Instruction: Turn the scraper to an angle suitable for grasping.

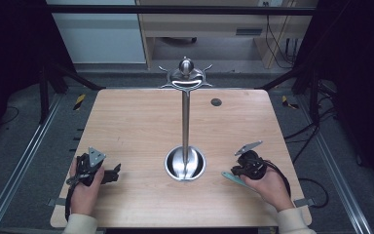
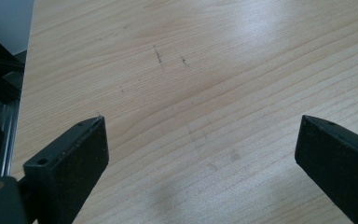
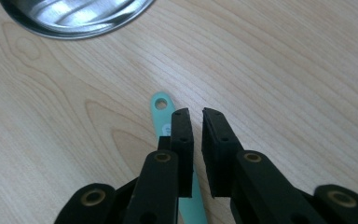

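Hovering over a teal strip (image 3: 161,122), the right tool (image 3: 196,113) seems nearly closed, gripping nothing.

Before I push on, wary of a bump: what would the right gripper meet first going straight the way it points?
Probably the round steel base of the hanger stand. The right gripper, jaws nearly shut, lies over a teal handle aimed roughly toward it across bare table; depth is uncertain.

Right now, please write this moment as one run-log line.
left gripper: open, over bare table | right gripper: jaws narrowly apart, empty, over teal handle | hook stand: upright, mid-table
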`<control>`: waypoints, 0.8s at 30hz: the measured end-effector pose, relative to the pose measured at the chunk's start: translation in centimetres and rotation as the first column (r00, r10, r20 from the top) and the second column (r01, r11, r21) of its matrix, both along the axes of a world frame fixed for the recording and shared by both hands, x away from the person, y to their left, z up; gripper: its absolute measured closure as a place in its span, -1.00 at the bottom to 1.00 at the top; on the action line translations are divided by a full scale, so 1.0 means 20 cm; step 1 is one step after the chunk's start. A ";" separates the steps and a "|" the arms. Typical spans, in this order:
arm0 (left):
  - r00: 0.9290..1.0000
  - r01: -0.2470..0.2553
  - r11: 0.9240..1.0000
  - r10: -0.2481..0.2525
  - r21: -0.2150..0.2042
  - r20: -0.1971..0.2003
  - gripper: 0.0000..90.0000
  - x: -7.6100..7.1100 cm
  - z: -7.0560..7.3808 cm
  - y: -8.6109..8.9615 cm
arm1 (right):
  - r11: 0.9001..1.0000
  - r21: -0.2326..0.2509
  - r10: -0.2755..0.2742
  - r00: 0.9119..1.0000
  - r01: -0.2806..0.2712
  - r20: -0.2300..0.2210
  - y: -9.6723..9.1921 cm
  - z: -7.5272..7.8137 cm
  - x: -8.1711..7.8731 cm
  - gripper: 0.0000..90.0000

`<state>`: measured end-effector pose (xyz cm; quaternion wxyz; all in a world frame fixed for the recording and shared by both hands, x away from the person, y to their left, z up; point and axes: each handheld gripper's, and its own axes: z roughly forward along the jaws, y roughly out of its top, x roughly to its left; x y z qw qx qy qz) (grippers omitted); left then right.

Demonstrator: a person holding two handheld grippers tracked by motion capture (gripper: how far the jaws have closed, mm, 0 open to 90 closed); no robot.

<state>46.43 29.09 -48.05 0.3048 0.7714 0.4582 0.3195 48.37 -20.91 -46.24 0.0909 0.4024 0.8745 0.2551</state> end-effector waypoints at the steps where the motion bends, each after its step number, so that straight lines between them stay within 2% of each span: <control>1: 1.000 0.001 1.000 -0.001 -0.001 0.001 -0.94 0.00 0.00 0.00 | 1.000 -0.007 0.009 1.000 -0.009 -0.001 0.00 0.01 0.00 0.83; 4: 1.000 0.002 1.000 -0.002 -0.001 0.002 -0.94 0.00 0.00 0.00 | 0.999 -0.031 0.030 1.000 -0.030 0.005 0.02 0.05 0.01 0.78; 8: 1.000 -0.007 1.000 0.007 0.000 0.013 -0.94 0.00 0.01 0.00 | 0.994 -0.084 0.066 0.998 -0.066 -0.010 0.04 0.08 0.02 0.70; 9: 1.000 -0.011 1.000 0.011 0.000 0.015 -0.94 0.00 0.01 0.01 | 0.988 -0.120 0.091 0.995 -0.095 -0.035 0.05 0.11 0.03 0.60; 10: 1.000 -0.016 1.000 0.016 -0.006 0.014 -0.94 0.00 0.01 0.01 | 0.985 -0.131 0.103 0.993 -0.109 -0.050 0.06 0.11 0.04 0.56; 16: 1.000 -0.021 1.000 0.021 -0.004 0.005 -0.94 0.00 0.01 0.02 | 0.957 -0.226 0.159 0.980 -0.183 -0.122 0.11 0.11 0.06 0.51; 19: 1.000 -0.026 1.000 0.026 0.001 0.007 -0.94 0.00 0.01 0.02 | 0.949 -0.248 0.163 0.976 -0.195 -0.144 0.12 0.09 0.07 0.49; 24: 0.999 -0.031 1.000 0.031 -0.003 0.008 -0.94 0.00 0.00 0.02 | 0.944 -0.255 0.167 0.971 -0.208 -0.173 0.12 0.05 0.06 0.45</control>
